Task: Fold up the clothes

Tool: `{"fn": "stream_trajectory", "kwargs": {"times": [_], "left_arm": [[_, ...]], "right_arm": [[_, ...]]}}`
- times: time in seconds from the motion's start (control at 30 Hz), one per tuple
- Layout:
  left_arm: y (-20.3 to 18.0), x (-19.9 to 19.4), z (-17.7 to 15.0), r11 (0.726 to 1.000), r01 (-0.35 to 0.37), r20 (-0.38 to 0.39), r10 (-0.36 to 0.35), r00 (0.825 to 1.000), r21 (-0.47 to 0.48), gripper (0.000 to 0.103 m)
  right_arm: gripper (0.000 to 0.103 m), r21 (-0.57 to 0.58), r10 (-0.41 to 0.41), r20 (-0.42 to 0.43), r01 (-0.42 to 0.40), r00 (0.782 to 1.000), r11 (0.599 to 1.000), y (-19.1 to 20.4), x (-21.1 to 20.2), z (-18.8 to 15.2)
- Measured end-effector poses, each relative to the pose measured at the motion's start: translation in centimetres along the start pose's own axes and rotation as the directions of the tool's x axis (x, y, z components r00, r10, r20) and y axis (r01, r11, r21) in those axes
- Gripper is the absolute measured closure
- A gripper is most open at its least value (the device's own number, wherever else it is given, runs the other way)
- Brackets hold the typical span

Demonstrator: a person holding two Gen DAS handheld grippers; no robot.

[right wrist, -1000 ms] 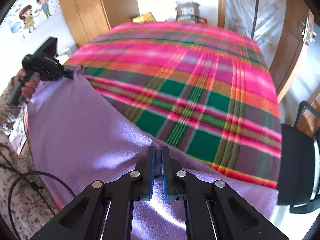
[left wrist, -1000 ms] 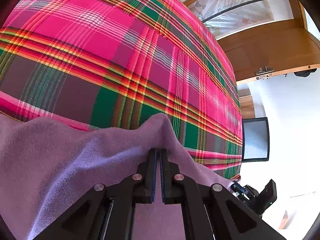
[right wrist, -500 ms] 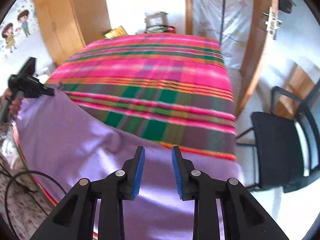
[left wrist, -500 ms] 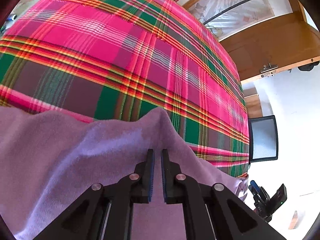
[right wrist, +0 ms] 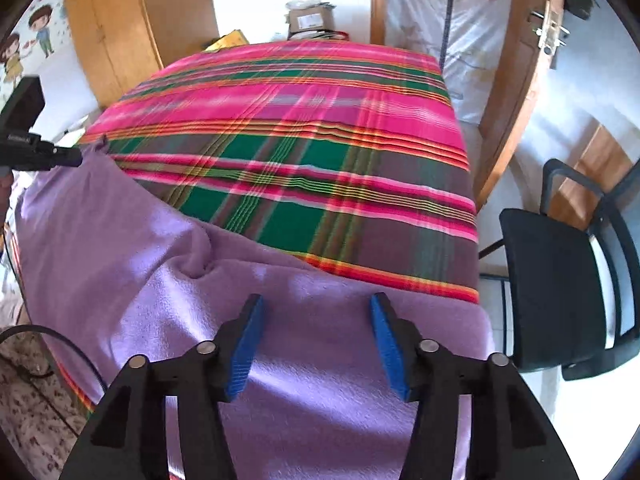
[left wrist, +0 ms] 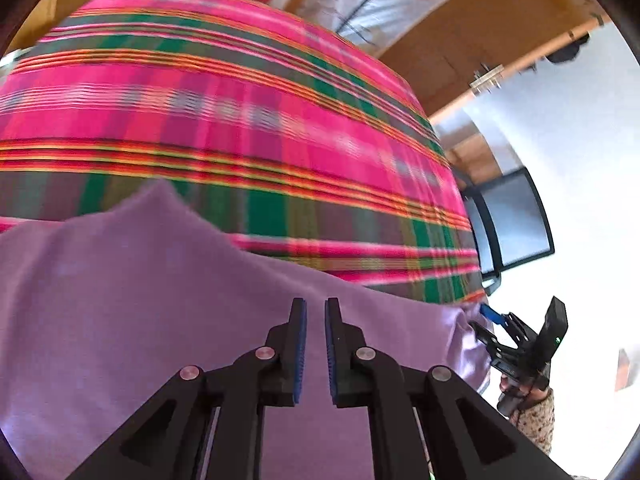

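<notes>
A lilac fleece cloth (right wrist: 168, 280) lies over the near end of a bed with a pink, green and brown plaid cover (right wrist: 304, 120). My right gripper (right wrist: 316, 312) is wide open just above the cloth, holding nothing. My left gripper (left wrist: 315, 312) hovers over the same cloth (left wrist: 140, 300) with its jaws a narrow gap apart and no cloth between them. In the right wrist view the left gripper (right wrist: 76, 157) sits at the cloth's far left corner. In the left wrist view the right gripper (left wrist: 490, 326) is at the cloth's right edge.
A black office chair (right wrist: 560, 288) stands right of the bed. A wooden door (right wrist: 516, 92) and a wardrobe (right wrist: 120, 28) flank the bed. A box (right wrist: 312, 20) sits beyond the far end. A black cable (right wrist: 60, 336) hangs at the lower left.
Both grippers let go of the lilac cloth; the right one opened wide, the left one parted slightly. The cloth dropped flat onto the bed's near end.
</notes>
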State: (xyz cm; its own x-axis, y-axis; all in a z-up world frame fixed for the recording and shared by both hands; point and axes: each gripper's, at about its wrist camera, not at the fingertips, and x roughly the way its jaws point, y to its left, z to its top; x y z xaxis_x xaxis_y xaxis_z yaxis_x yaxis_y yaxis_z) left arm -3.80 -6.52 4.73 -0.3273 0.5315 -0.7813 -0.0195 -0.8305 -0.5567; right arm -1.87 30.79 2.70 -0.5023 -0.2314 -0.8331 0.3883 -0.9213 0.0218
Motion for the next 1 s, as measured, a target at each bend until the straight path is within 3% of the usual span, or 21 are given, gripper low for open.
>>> {"fn": "stream_trajectory", "kwargs": {"times": [0.23,0.4,0.5,0.6,0.83,1.0], "left_arm": [[-1.9,2.3,-1.4,0.998,0.050,-0.076,-0.047,0.996,0.034,0.095],[-1.9,3.2,-2.3,0.999,0.042,-0.099,-0.039,0.994,0.032,0.095],[-2.0,3.7,-2.7,0.999,0.028,-0.112,-0.023,0.993,0.045,0.095],[-2.0,3.9,-2.9,0.999,0.022,-0.109,-0.017,0.994,0.048,0.094],[-1.0,3.5,-2.8,0.999,0.040,-0.089,-0.038,0.995,0.017,0.094],[-0.4,3.3,-2.8,0.999,0.049,-0.066,-0.049,0.997,-0.006,0.094]], "right_arm": [[0.048,0.098,-0.018,0.033,0.015,0.999,0.995,-0.3,-0.1,-0.1],[0.082,0.164,-0.075,0.046,0.066,0.996,0.984,-0.9,-0.4,-0.4],[0.093,0.164,-0.082,0.060,0.071,0.995,0.984,-0.6,-0.7,-0.8],[0.098,0.181,-0.100,0.086,0.083,0.991,0.980,-0.3,-1.1,-0.9],[0.100,0.254,-0.191,0.147,0.150,0.970,0.956,-0.8,-3.0,-1.2],[0.100,0.270,-0.216,0.113,0.180,0.970,0.946,-1.1,-2.4,-1.6]]}}
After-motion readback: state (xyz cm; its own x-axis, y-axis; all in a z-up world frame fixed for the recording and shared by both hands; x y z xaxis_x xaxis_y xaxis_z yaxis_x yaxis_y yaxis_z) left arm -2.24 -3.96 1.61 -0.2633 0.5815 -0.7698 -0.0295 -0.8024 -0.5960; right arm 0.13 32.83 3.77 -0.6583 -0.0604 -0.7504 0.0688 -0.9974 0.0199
